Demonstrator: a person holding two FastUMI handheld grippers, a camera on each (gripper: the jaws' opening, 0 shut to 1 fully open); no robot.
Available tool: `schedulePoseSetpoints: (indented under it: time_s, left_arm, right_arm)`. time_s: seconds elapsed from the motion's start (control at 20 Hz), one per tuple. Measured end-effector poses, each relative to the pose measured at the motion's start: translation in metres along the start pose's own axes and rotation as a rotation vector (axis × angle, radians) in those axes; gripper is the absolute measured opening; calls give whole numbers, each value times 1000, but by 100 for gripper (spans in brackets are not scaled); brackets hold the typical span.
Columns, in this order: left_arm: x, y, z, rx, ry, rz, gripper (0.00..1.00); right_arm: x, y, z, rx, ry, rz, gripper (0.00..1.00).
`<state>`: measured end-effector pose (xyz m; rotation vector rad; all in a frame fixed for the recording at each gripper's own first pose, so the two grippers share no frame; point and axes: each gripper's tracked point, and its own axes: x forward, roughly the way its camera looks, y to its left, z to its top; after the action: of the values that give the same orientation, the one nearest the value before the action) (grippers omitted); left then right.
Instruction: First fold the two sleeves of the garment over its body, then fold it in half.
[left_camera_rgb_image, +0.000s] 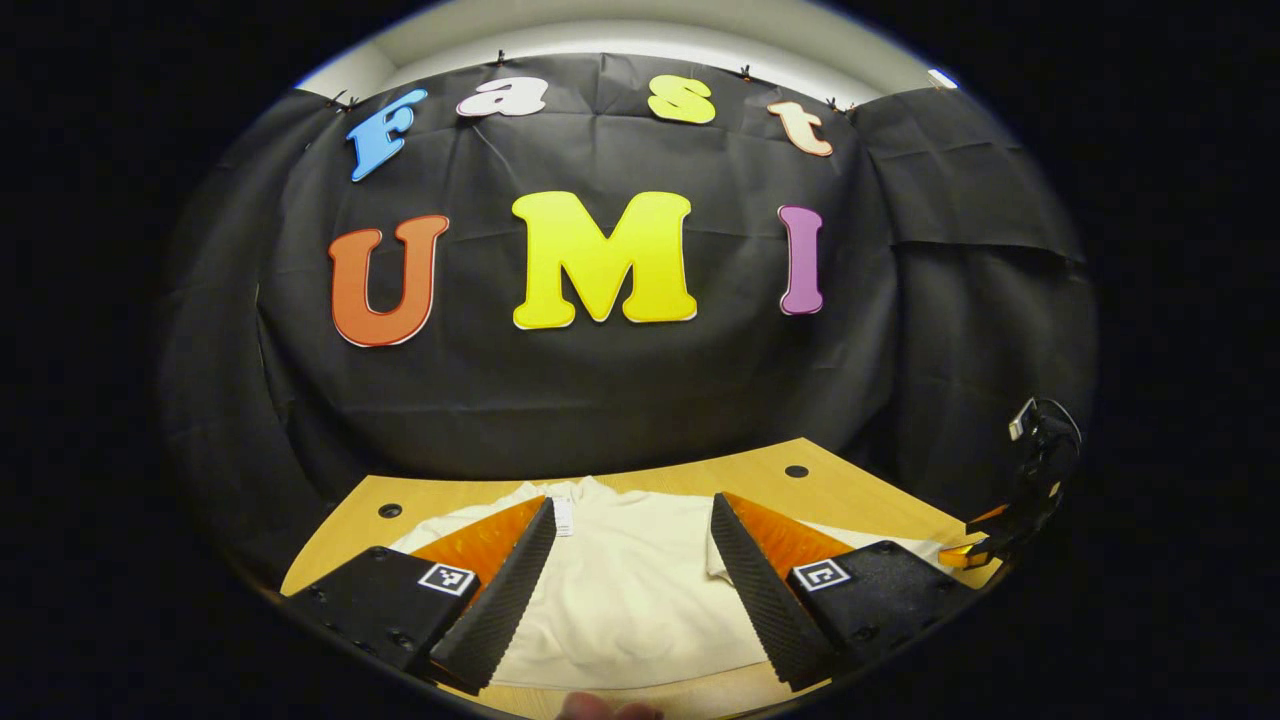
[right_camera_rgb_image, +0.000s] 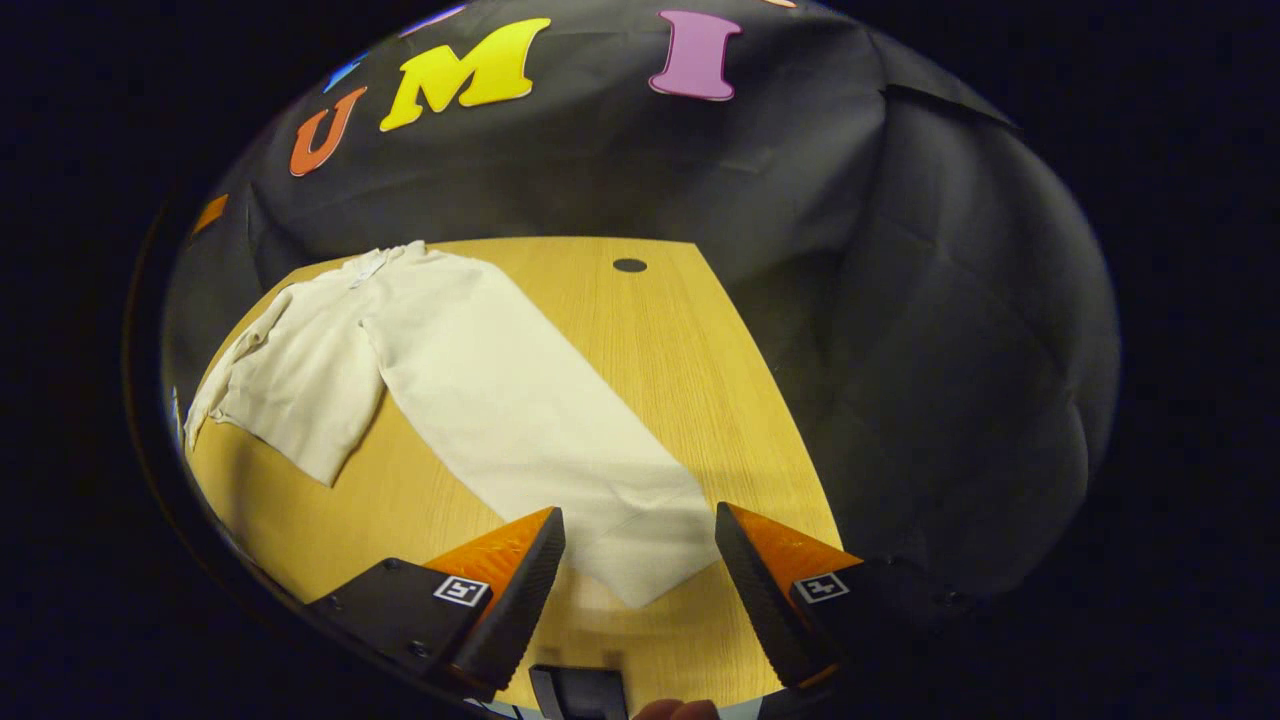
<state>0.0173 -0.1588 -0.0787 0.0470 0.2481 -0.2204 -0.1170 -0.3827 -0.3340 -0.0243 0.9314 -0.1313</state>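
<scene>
Hovering with jaws apart and empty, the left hand-held gripper (left_camera_rgb_image: 632, 590) and right hand-held gripper (right_camera_rgb_image: 640, 585) face the cream garment (right_camera_rgb_image: 470, 390) lying flat on the bench (right_camera_rgb_image: 660, 350). Sleeve folding looks unstarted; next, pinch a sleeve (right_camera_rgb_image: 290, 400). The near hem is cut off.

garment (left_camera_rgb_image: 630, 590) sides behind gripper fingers, other gripper (left_camera_rgb_image: 1010, 520) cut off at edge

A recording booth I work in, black cloth wall (left_camera_rgb_image: 600, 400) hung at twelve o'clock, bare wooden table (right_camera_rgb_image: 650, 330) with a round cable hole (right_camera_rgb_image: 629, 265)
</scene>
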Motion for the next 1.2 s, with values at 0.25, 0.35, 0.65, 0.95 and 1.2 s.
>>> schedulePoseSetpoints:
  time_s: [0.25, 0.35, 0.65, 0.95, 1.2]
  left_arm:
    - [-1, 5, -6, 3, 27, 17, 99]
    - [-2, 8, -8, 10, 33, 23, 99]
    - [-2, 12, -19, -6, 77, 33, 99]
    - [-10, 18, -19, 16, 76, 41, 99]
    - [-19, 35, -20, 18, 61, 66, 99]
  right_arm:
    - [27, -16, -17, 44, 94, -2, 95]
    - [31, -15, -20, 62, 105, 16, 95]
    - [32, -1, -26, 45, 81, 70, 67]
    - [35, -1, -17, 110, 81, 66, 16]
    - [17, 5, -8, 166, 93, 82, 3]
